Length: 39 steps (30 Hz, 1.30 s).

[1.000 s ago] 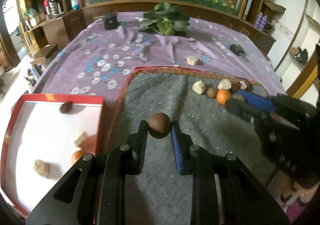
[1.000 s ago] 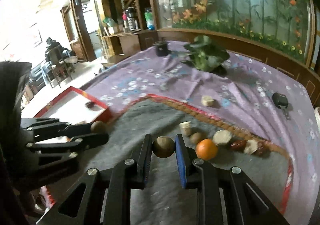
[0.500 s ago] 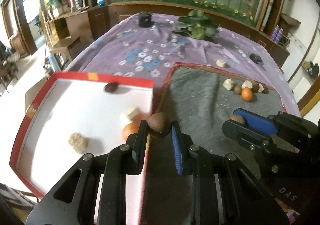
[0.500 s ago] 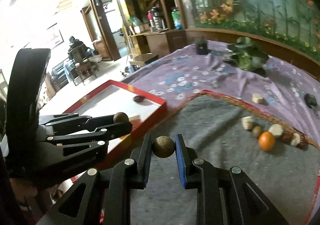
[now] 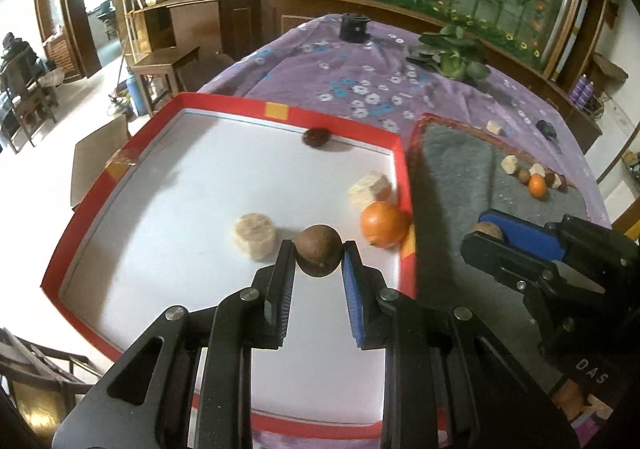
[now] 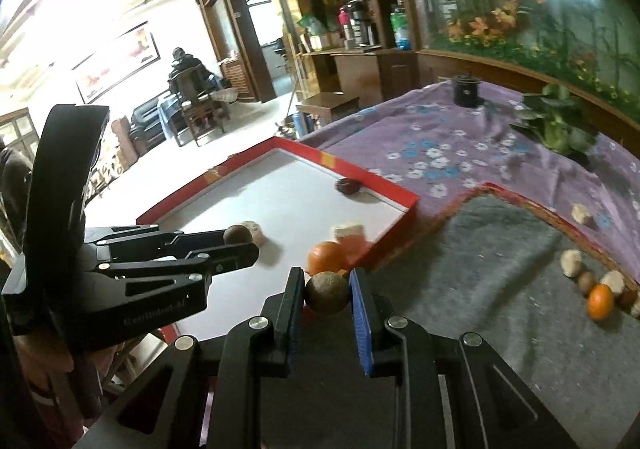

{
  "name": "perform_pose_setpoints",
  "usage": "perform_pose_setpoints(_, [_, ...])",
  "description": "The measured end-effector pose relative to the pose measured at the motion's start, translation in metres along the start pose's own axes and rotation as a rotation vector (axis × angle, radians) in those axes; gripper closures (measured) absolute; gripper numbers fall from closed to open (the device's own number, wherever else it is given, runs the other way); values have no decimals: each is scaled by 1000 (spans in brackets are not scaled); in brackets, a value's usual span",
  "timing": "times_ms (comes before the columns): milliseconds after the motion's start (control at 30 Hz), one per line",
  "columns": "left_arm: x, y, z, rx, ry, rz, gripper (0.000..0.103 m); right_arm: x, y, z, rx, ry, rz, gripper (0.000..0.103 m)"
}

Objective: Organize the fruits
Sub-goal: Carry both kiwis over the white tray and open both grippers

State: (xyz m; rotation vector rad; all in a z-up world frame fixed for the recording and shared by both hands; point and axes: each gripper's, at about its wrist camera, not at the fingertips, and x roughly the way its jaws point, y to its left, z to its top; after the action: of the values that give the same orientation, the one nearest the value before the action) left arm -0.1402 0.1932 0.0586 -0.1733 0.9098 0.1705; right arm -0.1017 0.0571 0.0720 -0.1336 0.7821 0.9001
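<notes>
My left gripper (image 5: 318, 254) is shut on a round brown fruit (image 5: 318, 249) and holds it over the white floor of the red-rimmed tray (image 5: 236, 107). In the tray lie an orange (image 5: 383, 223), a pale round slice (image 5: 255, 236), a pale chunk (image 5: 370, 188) and a dark red fruit (image 5: 316, 137). My right gripper (image 6: 326, 294) is shut on a second brown fruit (image 6: 327, 292), above the grey mat (image 6: 500, 289) just right of the tray's edge (image 6: 394, 237). More fruits, among them an orange (image 6: 600, 302), lie in a row on the mat.
A purple flowered cloth (image 5: 360, 81) covers the table. A leafy green plant (image 5: 452, 53) and a black cup (image 5: 354, 27) stand at the far end. A lone pale chunk (image 6: 581, 214) lies on the cloth. The floor and wooden furniture are to the left.
Both grippers have moved left with their brown fruits. The left one went from above the mat to over the tray; the right one came up to the tray's right edge.
</notes>
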Motion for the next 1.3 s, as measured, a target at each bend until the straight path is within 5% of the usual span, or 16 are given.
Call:
perform_pose_setpoints(500, [13, 17, -6, -29, 18, 25, 80, 44, 32, 4, -64, 72, 70, 81])
perform_pose_setpoints(1100, [25, 34, -11, -94, 38, 84, 80, 76, 37, -5, -96, 103, 50, 81])
perform_pose_setpoints(1167, [27, 35, -11, -109, 47, 86, 80, 78, 36, -7, -88, 111, 64, 75])
perform_pose_setpoints(1267, [28, 35, -11, -119, 47, 90, 74, 74, 38, -8, -98, 86, 66, 68])
perform_pose_setpoints(1300, [27, 35, -11, -124, 44, 91, 64, 71, 38, -8, -99, 78, 63, 67])
